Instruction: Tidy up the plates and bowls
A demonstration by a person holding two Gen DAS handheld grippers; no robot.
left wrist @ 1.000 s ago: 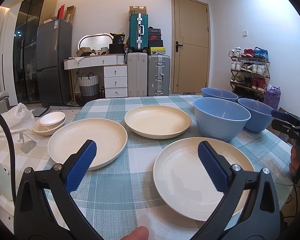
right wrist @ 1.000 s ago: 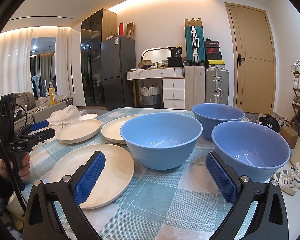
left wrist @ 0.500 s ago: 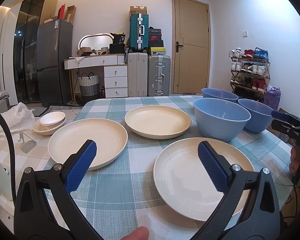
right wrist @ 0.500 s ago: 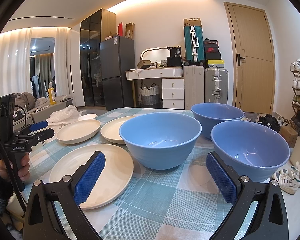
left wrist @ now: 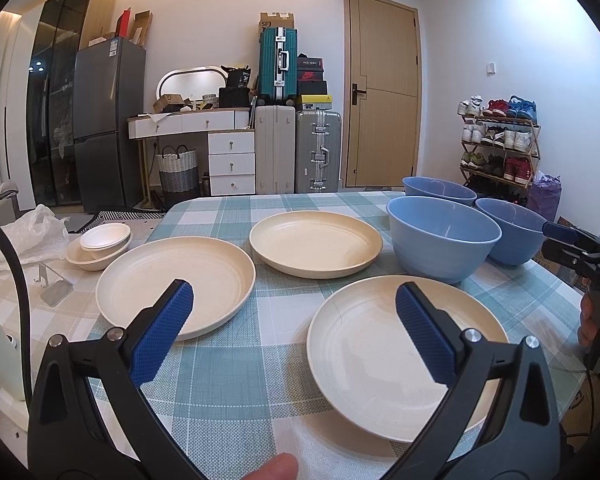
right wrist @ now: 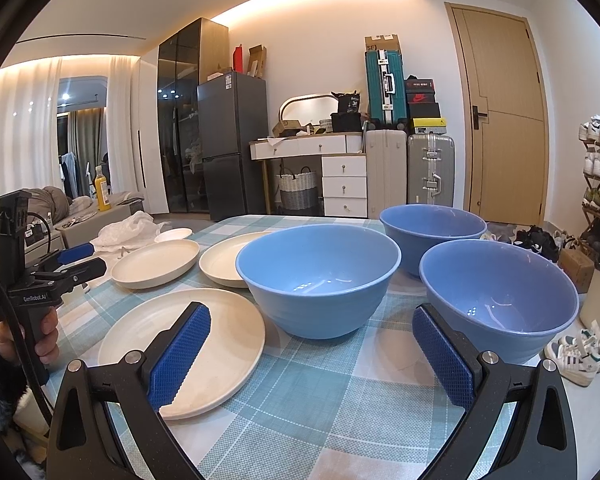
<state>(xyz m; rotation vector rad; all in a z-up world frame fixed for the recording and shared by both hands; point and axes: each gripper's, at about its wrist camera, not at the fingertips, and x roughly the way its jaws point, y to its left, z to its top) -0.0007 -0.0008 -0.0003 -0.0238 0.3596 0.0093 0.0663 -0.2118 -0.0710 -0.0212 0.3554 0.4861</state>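
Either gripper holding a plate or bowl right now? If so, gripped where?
Nothing is held. The left gripper and the right gripper are both open above the table, with the plates and bowls resting untouched.

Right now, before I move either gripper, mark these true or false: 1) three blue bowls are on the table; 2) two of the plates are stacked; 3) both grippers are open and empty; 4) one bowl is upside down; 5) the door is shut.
1) Three blue bowls are on the table: true.
2) Two plates are stacked: false. The three plates lie apart.
3) Left gripper and right gripper are open and empty: true.
4) One bowl is upside down: false. All three stand upright.
5) The door is shut: true.
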